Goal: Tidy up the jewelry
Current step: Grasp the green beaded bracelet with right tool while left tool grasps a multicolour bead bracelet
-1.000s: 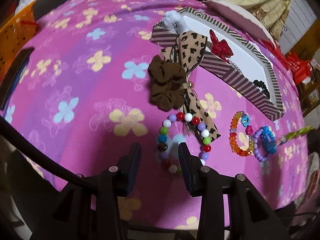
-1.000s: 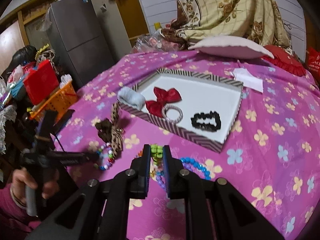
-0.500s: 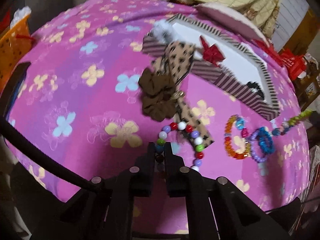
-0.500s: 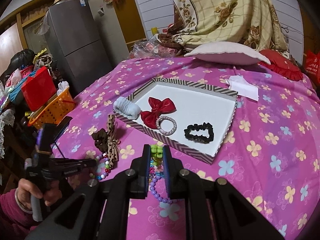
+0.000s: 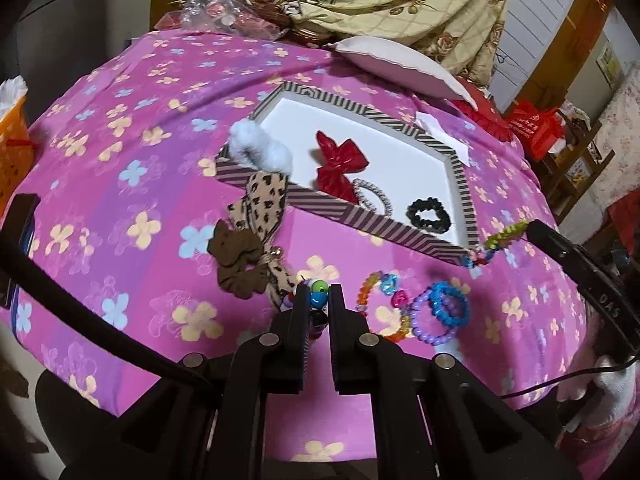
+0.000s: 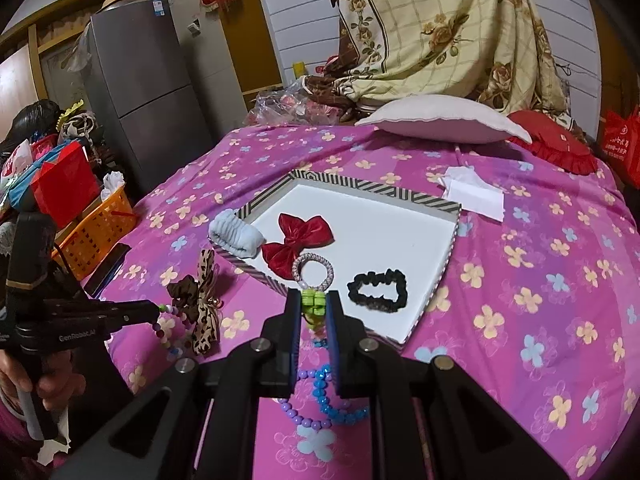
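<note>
My left gripper point(image 5: 319, 295) is pinched nearly closed on the multicolored bead bracelet point(image 5: 318, 293), lifted above the pink floral bedspread point(image 5: 120, 200) with its loop hanging down from the fingers. My right gripper point(image 6: 314, 305) clamps the green beaded bracelet point(image 6: 313, 303), strand trailing downward, just short of the striped tray point(image 6: 400, 194).

Flowered pink bed point(image 6: 540, 280); striped tray point(image 6: 448, 240)
</note>
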### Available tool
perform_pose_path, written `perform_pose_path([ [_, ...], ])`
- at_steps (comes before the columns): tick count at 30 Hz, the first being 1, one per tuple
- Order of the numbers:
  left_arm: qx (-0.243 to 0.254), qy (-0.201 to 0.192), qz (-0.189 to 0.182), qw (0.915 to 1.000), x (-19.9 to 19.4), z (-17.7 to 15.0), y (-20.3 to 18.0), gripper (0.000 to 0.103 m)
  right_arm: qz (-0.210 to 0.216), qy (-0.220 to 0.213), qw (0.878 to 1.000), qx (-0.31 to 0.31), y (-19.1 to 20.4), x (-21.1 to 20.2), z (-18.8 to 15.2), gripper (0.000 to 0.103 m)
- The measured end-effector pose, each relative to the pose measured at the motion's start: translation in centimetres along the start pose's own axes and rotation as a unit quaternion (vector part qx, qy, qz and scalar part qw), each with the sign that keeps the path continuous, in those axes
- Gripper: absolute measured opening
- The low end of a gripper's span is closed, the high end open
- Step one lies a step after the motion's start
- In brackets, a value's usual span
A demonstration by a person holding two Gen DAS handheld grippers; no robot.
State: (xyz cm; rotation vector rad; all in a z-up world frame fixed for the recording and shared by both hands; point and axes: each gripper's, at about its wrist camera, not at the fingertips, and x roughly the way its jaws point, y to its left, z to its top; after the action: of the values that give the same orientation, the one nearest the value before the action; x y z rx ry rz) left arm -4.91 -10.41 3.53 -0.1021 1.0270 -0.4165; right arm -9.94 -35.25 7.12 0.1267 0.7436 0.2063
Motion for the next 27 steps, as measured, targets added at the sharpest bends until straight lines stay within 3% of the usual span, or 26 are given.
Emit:
perform_pose_path([
  [27,0.044,-0.013,-0.046,0.9979,-1.0,6.7,-5.6,0.014,-0.003,0.003,1.000,-0.014,-0.7,2.7,3.9,0.012],
])
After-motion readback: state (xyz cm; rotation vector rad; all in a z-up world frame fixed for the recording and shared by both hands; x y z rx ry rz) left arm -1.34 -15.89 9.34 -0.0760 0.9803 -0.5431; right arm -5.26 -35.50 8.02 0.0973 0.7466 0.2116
